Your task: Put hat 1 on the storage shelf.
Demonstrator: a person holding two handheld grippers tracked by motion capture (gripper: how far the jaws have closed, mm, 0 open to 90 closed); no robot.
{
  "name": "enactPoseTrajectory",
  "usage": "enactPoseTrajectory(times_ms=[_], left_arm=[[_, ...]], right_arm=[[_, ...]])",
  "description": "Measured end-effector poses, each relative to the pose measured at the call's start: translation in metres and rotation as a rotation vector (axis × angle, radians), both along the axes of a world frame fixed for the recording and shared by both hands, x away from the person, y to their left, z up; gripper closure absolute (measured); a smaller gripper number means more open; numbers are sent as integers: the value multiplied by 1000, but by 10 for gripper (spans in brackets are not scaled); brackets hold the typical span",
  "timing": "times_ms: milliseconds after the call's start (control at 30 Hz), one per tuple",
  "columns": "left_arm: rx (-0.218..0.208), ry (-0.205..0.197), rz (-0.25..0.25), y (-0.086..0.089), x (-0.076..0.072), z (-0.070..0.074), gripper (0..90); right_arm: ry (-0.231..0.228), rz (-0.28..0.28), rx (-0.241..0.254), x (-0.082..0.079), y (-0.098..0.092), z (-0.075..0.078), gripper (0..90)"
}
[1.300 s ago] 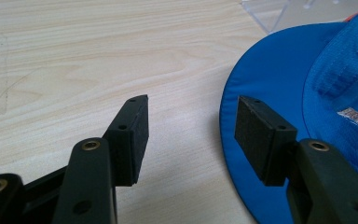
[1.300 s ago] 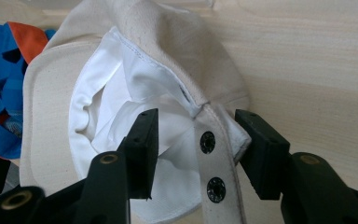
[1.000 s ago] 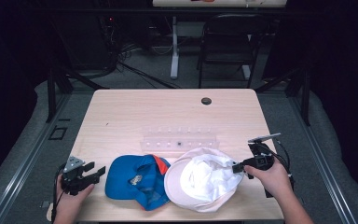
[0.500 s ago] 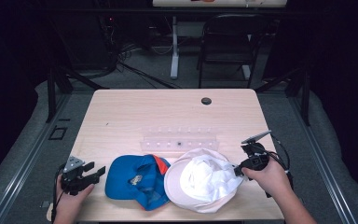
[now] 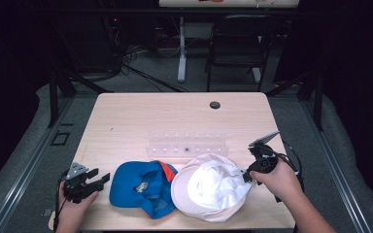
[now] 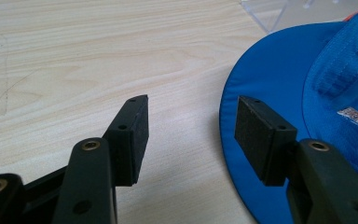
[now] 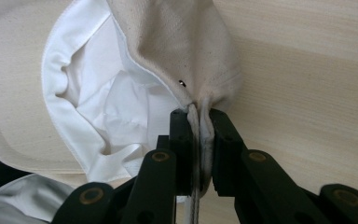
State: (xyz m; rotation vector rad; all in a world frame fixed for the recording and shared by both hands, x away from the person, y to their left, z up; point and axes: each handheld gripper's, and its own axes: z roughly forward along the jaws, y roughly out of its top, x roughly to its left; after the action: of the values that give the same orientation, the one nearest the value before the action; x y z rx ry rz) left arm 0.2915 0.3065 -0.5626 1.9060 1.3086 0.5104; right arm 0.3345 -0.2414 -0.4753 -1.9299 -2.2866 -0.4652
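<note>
Change since earlier: right hand-held gripper point(image 5: 246, 175) has drawn in toward the near edge of the surface and tilted, its grey plate now angled up; the white cap's near-right edge has shifted with it. Left hand-held gripper point(image 5: 98, 176) has stayed where it was.
Right hand-held gripper: jaws pressed together on a fold of the white cap's point(image 5: 212, 187) fabric edge, seen close in the right gripper view, where the pinched cloth point(image 7: 198, 116) stands between the two black pads.
Left hand-held gripper: jaws apart with nothing between them, resting low over the surface just left of the blue cap point(image 5: 143, 186); in the left gripper view the right pad point(image 6: 260, 135) sits over the blue brim's edge, the left pad over bare wood.
White cap: lies open side up at the near right of the surface point(image 5: 136, 121), its brim touching the blue cap's right side.
Blue cap: lies open side up at near centre-left, orange trim showing at its far edge, a small label inside.
Clear rack: a see-through plastic holder point(image 5: 187, 144) sits just beyond both caps, near the middle of the surface.
Surface: pale wood, with a dark round hole point(image 5: 215, 105) near the far edge.
Beyond: a dark folding chair point(image 5: 238, 43) on the floor behind.
</note>
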Motion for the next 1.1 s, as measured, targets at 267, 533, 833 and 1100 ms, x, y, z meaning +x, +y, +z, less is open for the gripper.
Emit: enactPoseTrajectory(times_ms=[267, 533, 833, 1100], left_arm=[[-4, 1, 4, 1, 0, 0, 454], [-3, 0, 3, 0, 0, 0, 454], [-5, -1, 3, 0, 0, 0, 454], [-6, -1, 5, 0, -1, 0, 454]], right_arm=[[40, -3, 5, 4, 0, 8, 816], [88, -12, 55, 7, -1, 16, 817], [127, -44, 118, 10, -3, 24, 818], [172, -58, 179, 11, -7, 30, 819]])
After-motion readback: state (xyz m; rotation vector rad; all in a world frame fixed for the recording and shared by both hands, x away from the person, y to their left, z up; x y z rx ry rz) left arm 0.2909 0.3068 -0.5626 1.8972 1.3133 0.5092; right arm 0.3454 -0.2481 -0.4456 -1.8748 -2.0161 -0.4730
